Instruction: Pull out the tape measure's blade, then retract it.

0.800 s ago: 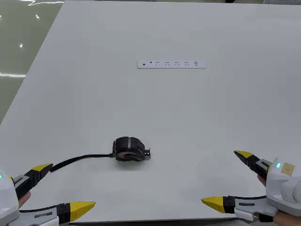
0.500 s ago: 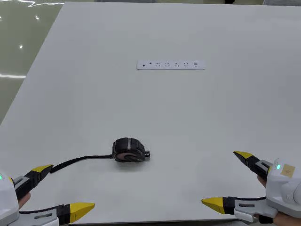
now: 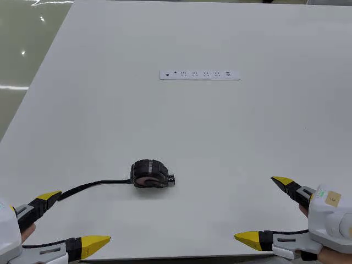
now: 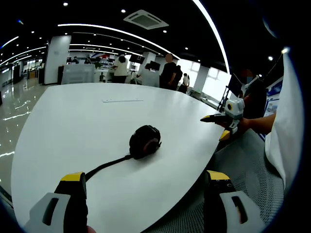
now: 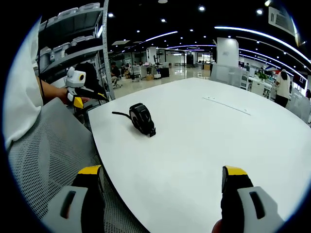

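Observation:
A black tape measure (image 3: 150,174) lies on the white table (image 3: 220,132), its blade tab at the right end and a black wrist strap (image 3: 88,187) trailing left. It also lies ahead in the left gripper view (image 4: 145,141) and the right gripper view (image 5: 142,118). My left gripper (image 3: 71,220) hovers open at the table's near left corner, its upper tip close to the strap's end. My right gripper (image 3: 265,210) is open at the near right edge, well apart from the tape. The blade is inside the case.
A white power strip (image 3: 199,75) lies flat further back on the table. The table's near edge (image 3: 176,256) runs just under both grippers. Glossy floor (image 3: 22,55) lies past the left edge. People stand in the distance (image 4: 170,73).
The picture has shifted very slightly. The right gripper has drifted a little down and left. The tape measure stays in place.

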The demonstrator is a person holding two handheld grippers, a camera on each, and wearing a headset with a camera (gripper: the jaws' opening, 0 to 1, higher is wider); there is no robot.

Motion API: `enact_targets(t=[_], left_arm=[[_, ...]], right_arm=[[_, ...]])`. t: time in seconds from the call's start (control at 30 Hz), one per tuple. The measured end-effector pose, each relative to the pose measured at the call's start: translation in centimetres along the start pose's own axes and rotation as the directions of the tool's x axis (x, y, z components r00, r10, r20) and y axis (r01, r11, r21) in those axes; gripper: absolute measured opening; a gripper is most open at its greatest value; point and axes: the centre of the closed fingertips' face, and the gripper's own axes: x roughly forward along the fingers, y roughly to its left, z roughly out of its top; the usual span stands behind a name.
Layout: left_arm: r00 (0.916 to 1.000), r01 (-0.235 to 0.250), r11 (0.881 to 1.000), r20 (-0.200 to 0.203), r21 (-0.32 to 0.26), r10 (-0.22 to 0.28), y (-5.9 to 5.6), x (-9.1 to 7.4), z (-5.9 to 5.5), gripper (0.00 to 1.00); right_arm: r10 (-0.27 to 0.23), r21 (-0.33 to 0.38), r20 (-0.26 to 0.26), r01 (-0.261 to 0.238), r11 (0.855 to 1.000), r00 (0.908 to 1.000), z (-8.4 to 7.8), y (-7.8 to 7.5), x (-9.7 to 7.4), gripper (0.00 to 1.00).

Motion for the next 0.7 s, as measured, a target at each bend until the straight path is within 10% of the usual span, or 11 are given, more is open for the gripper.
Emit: enact_targets(t=[0.7], left_arm=[[1.0,0.003,1.0,-0.004,0.005,-0.003,-0.04,0.11,0.04,0.99]], right_arm=[[0.007,-0.005,-0.01,-0.007,1.0,0.9999,-0.24,0.1,-0.02,0.98]])
